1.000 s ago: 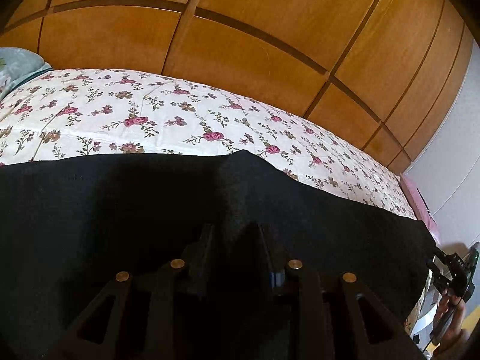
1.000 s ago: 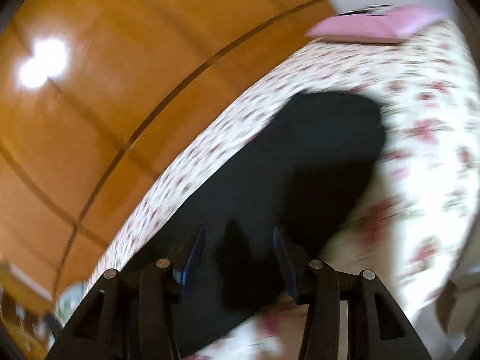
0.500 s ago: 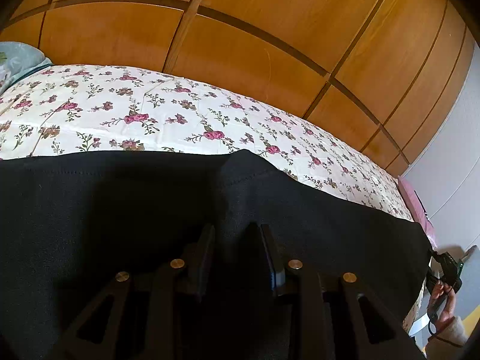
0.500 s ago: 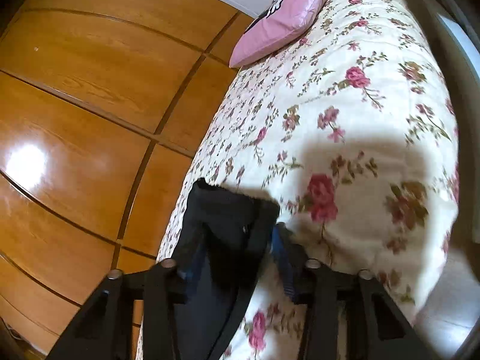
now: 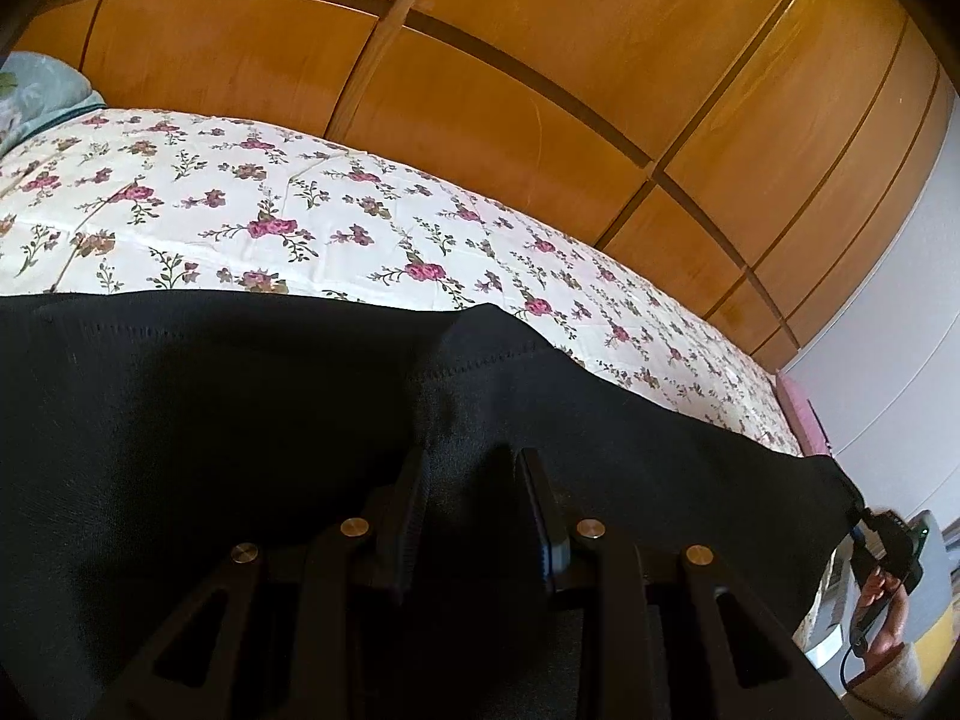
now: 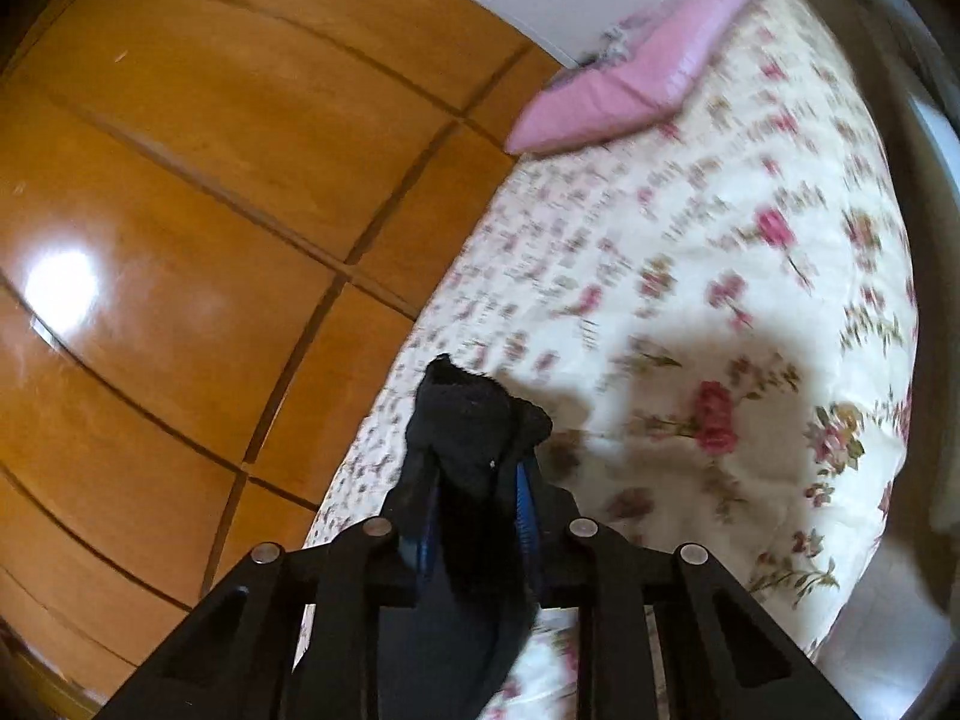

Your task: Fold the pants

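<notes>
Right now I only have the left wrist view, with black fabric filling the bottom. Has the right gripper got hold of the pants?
Observer: Yes. The right gripper is shut on a bunched end of the pants; its jaws have just been closing and the cloth sits between them.
Operator: Is that end lying on the bed?
Observer: It sticks up past the fingertips, above the floral bedspread; I cannot tell whether it touches.
Operator: Anything ahead of it?
Observer: A pink pillow lies at the far end of the bed, well apart from the gripper.
</notes>
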A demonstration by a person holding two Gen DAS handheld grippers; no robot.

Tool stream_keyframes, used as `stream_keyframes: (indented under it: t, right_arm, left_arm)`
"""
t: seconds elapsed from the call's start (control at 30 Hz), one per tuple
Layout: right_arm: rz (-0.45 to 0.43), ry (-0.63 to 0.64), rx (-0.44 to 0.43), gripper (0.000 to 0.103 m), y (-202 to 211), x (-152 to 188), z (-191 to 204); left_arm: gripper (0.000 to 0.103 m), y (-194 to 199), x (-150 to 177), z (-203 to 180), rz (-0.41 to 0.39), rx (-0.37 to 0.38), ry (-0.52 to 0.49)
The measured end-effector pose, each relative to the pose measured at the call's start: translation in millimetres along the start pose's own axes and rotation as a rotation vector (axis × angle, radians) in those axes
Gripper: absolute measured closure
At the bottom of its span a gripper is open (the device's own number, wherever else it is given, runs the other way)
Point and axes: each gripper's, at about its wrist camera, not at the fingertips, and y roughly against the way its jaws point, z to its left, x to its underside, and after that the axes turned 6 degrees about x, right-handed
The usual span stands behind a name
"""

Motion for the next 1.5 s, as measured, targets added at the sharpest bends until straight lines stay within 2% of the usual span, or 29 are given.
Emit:
stream_keyframes:
  t: [0.2,0.3,0.4,0.47,0.57,0.7,0.8,1.03,1.27,1.5]
  right_arm:
    - [-0.054,0.172,0.031,0.081,39,11,71]
    - [-0.082,0.258,0.025,0.081,57,21,106]
    - [-0.101,0.35,0.006,0.081,73,37,140]
    - [-0.118,0.415,-0.008,0.081,85,49,163]
    - [-0.134,0.487,-0.04,0.081,99,68,191]
    - [-0.123,0.554,-0.129,0.081,114,99,225]
    - [-0.1,0.615,-0.185,0.081,119,126,245]
    - [-0.019,0.767,-0.272,0.081,118,196,280]
    - [0.162,0.874,-0.309,0.081,88,267,284]
    - [0.322,0.961,-0.29,0.081,50,325,272]
  left_arm:
    - [0.073,2,-1,5,-0.013,0.034,0.024]
    - [0.073,0,-4,2,0.005,0.008,0.025]
    - [0.073,9,-5,-10,-0.01,-0.038,-0.002]
    - [0.073,20,-3,-16,-0.044,-0.004,-0.004]
    - [0.072,34,3,-16,-0.072,0.027,0.04]
    - [0.072,50,18,-6,-0.098,-0.021,0.082]
    - [0.072,60,29,2,-0.111,-0.036,0.121]
    - [0.072,81,50,13,-0.121,-0.01,0.175]
    - [0.072,85,61,6,-0.097,0.026,0.16]
    - [0.072,85,74,-9,-0.072,0.067,0.138]
